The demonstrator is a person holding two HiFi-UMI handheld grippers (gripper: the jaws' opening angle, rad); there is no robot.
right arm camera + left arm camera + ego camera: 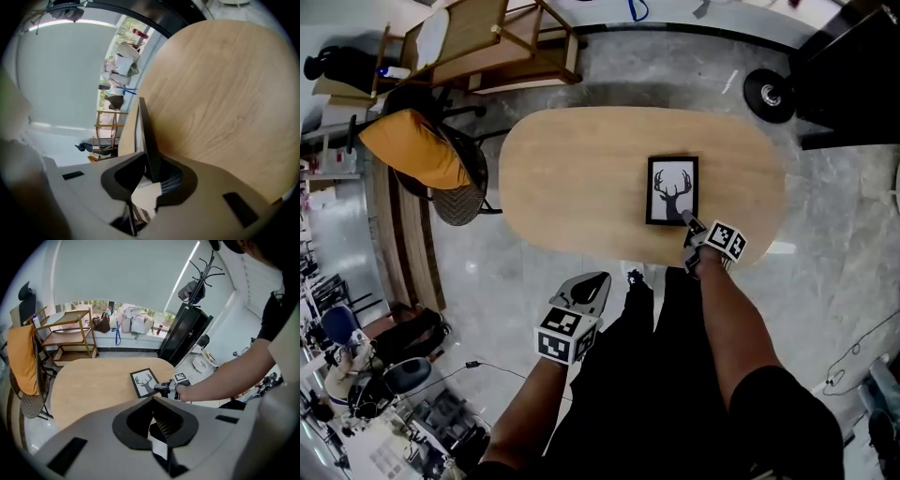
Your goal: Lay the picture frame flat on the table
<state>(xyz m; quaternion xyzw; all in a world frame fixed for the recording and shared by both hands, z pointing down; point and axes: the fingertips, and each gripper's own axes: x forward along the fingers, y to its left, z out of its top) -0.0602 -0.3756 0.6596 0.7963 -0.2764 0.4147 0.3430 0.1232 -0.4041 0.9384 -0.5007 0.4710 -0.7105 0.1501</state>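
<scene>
Pale wooden tabletop (572,178), oval, on a grey stone floor. The picture frame (672,190) lies in its right half, close to the near edge. It has a black rim and a white sheet with a black stag's head, print upward. From above it looks flat or very nearly so, but the right gripper view shows a wedge of gap under it, so I cannot tell whether it rests fully.

The right gripper (686,219) is clamped on the frame's near right corner, rim between the pads. I judge the laying-down almost done. Next it needs the held corner eased onto the wood, then the jaws opened and drawn back without dragging it.

The left gripper (592,281) hangs off the table's near edge, jaws together and empty.
</scene>
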